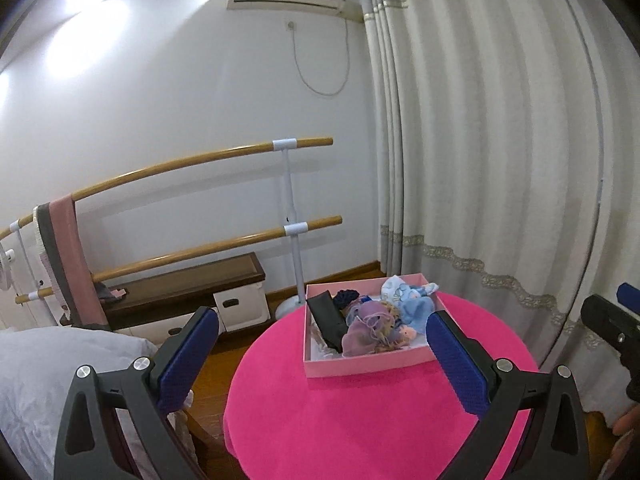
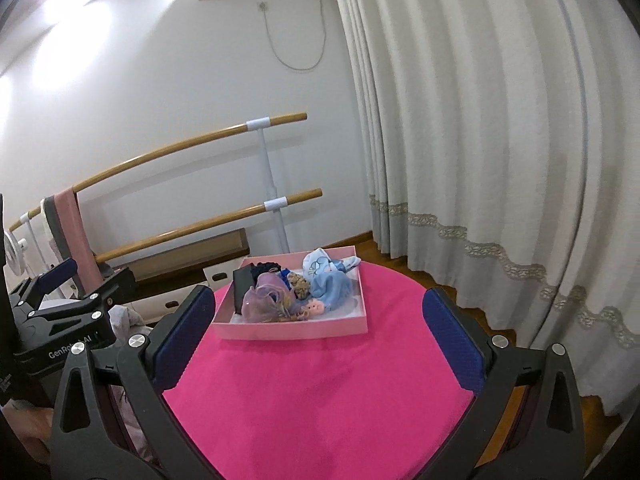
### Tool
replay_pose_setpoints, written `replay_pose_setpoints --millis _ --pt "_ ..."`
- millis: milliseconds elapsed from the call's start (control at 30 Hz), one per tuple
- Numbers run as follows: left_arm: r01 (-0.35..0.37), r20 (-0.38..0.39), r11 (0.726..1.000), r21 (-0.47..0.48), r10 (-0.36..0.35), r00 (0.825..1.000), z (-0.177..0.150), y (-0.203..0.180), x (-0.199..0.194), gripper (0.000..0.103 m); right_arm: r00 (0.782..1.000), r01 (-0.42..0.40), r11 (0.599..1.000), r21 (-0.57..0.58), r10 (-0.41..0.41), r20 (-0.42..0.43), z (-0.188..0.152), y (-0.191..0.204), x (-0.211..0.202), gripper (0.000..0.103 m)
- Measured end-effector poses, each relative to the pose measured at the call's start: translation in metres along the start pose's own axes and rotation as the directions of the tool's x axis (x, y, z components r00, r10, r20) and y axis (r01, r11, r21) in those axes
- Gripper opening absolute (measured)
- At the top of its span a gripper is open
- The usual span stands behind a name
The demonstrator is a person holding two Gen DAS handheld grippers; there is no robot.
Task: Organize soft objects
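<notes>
Both grippers, left gripper (image 1: 320, 344) and right gripper (image 2: 316, 320), hover wide open and empty over the near part of the pink table (image 2: 320, 400), with the soft items heaped in the pink box (image 2: 296, 330) straight ahead on the far side, roughly equidistant from either.

Bright ceiling glare, fisheye-warped edges

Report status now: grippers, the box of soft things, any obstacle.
Left gripper and right gripper open, empty, above the table. Soft objects piled in pink box on pink tablecloth. Nothing in the way.
</notes>
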State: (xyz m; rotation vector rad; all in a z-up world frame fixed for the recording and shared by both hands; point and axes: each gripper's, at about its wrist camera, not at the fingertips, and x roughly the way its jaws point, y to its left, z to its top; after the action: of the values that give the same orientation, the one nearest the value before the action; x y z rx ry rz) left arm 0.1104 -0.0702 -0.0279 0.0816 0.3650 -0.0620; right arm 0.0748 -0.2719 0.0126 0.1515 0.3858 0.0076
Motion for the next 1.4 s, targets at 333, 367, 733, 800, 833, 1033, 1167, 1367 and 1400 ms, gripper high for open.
replay_pose_setpoints --millis 333,367,733,800,833,1033,1167,1367,1400 --pt "-0.013 0.014 1.000 0.006 0.013 1.000 -0.039 -0.004 -0.099 0.103 0.999 0.022 0.999 -0.026 -0.021 0.042 -0.027 0.015 -0.066 0.103" --pt "-0.015 0.014 1.000 -0.003 0.015 1.000 -0.045 -0.002 -0.109 0.103 0.998 0.028 0.999 -0.027 -0.027 0.050 -0.030 0.016 -0.072 0.103" --pt "-0.030 -0.051 0.999 -0.032 0.029 0.998 -0.049 0.002 -0.136 0.103 0.999 0.024 0.998 -0.063 -0.021 0.042 -0.045 0.035 -0.081 0.103" --pt "-0.024 -0.060 0.999 -0.038 0.022 0.998 -0.047 0.004 -0.137 0.103 0.999 0.029 0.998 -0.062 -0.027 0.033 -0.047 0.036 -0.078 0.103" --pt "-0.025 -0.061 0.999 -0.040 0.023 0.998 -0.044 0.006 -0.136 0.103 0.999 0.032 0.998 -0.062 -0.030 0.029 -0.048 0.035 -0.077 0.103" --pt "-0.022 -0.060 0.999 -0.048 0.019 0.998 -0.032 0.014 -0.130 0.103 0.999 0.039 0.997 -0.061 -0.038 0.019 -0.049 0.035 -0.076 0.103" --pt "-0.006 -0.060 0.999 -0.047 0.003 0.998 -0.032 0.015 -0.118 0.103 0.999 0.040 0.997 -0.063 -0.040 0.012 -0.050 0.036 -0.073 0.103" --pt "-0.006 -0.056 0.999 -0.044 0.003 0.998 -0.033 0.012 -0.109 0.103 0.999 0.043 0.997 -0.067 -0.042 0.008 -0.050 0.038 -0.072 0.103" --pt "-0.001 -0.055 0.999 -0.044 -0.001 0.998 -0.033 0.012 -0.109 0.103 0.999 0.043 0.997 -0.067 -0.043 0.007 -0.050 0.038 -0.072 0.103"
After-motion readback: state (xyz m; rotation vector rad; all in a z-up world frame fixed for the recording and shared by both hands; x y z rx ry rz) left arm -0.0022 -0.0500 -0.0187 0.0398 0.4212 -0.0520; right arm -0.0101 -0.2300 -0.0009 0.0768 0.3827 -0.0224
